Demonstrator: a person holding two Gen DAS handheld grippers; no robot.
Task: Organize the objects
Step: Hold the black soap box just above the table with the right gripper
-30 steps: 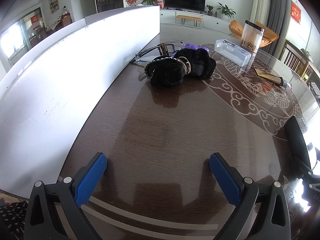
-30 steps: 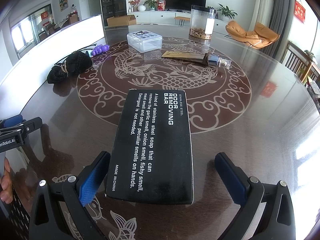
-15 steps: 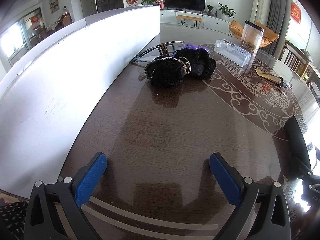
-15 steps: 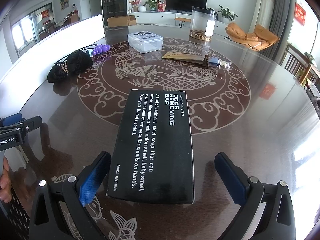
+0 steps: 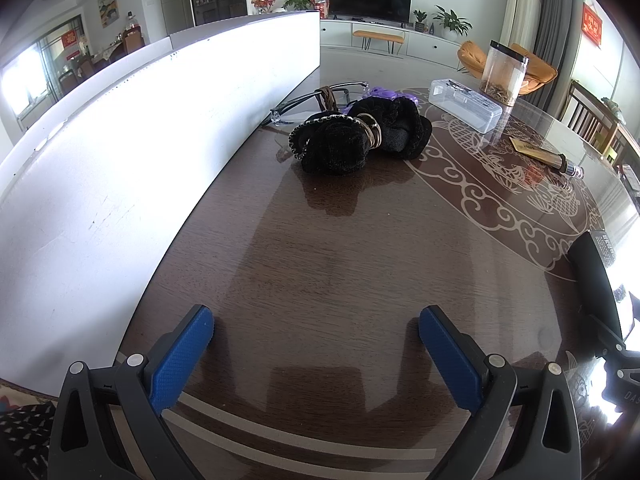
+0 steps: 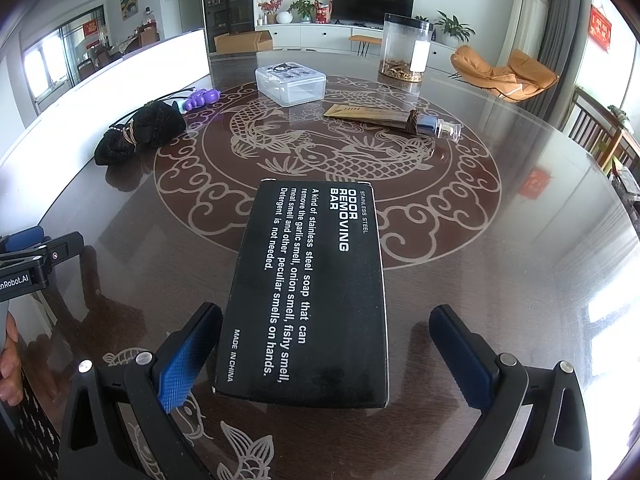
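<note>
Black box (image 6: pixel 308 292) lies betw. wide-open right hand-held gripper (image 6: pixel 326 354) pads; left hand-held gripper (image 5: pixel 316 354) open, empty, scrunchies (image 5: pixel 360 140) ahead.

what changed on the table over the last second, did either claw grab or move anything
Nothing visibly changed. The right claw is open around the near end of the black box without gripping it, and the left claw is open over bare table. The black scrunchies, clear plastic box and tube lie where they were.
</note>
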